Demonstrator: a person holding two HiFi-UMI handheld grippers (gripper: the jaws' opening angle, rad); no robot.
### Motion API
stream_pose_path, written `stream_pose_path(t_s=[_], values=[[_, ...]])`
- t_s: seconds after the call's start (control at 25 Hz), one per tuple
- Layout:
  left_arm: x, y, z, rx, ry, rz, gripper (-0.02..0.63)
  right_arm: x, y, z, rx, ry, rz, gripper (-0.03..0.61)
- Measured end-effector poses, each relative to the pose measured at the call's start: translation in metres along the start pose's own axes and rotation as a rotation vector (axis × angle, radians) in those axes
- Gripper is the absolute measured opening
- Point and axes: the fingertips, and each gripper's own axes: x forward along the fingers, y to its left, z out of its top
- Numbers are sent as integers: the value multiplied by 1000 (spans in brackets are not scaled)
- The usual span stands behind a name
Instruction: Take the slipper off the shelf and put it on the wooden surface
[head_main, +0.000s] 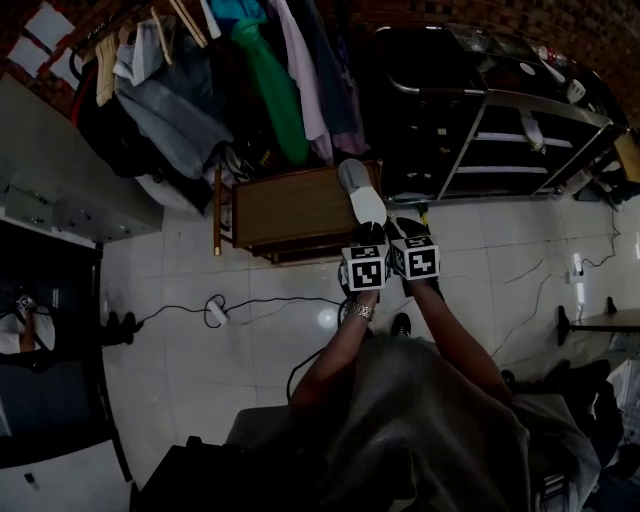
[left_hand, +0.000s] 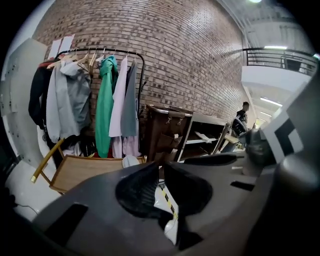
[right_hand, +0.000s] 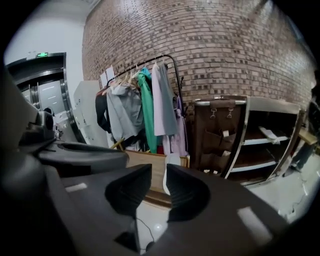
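Left gripper (head_main: 368, 234) (left_hand: 161, 168): held low in front of the person, close beside the right one; jaws only a narrow slit apart with nothing gripped; tiled floor and a yellow-and-black striped strip (left_hand: 168, 198) show through the gap
Right gripper (head_main: 405, 230) (right_hand: 159, 173): level with the left; jaws parted a little wider and empty; the slipper shows through the gap, but beyond the tips, not between them
Slipper (head_main: 362, 192) (left_hand: 131, 161) (right_hand: 171, 161): pale; lies lengthwise at the right end of the wooden surface, off the shelf; its near end is just ahead of the left gripper's tip; whether they touch I cannot tell
Wooden surface (head_main: 290, 208) (left_hand: 80, 170) (right_hand: 145, 161): low brown top with a raised rim; stands on the floor between the clothes rail and the shelf; bare apart from the slipper
Floor (head_main: 250, 340): pale glossy tiles; a white power strip (head_main: 218, 312) with a dark cable lies left of the grippers
Shelf (head_main: 500, 140) (left_hand: 200, 137) (right_hand: 265, 140): dark frame with open tiers, right of the wooden surface; another pale shoe (head_main: 530, 130) (right_hand: 270, 134) rests on one tier
Clothes rail (head_main: 200, 70) (left_hand: 100, 90) (right_hand: 145, 100): behind the wooden surface; hung with grey, green and pale garments
Brick wall (left_hand: 175, 55) (right_hand: 225, 45): backs the rail and the shelf
Distant person (left_hand: 242, 114): far right in the left gripper view, past the shelf
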Motion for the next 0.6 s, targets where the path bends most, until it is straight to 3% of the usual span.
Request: stream_pose_path(t_s=[0.2,0.6], values=[[1,-11,24,21,-48,12,35,-12,-11,33,-21,-86,-2,81],[12,-32,29,40,-64,-11,35,-20,-27,36,-10,-93,27,81]])
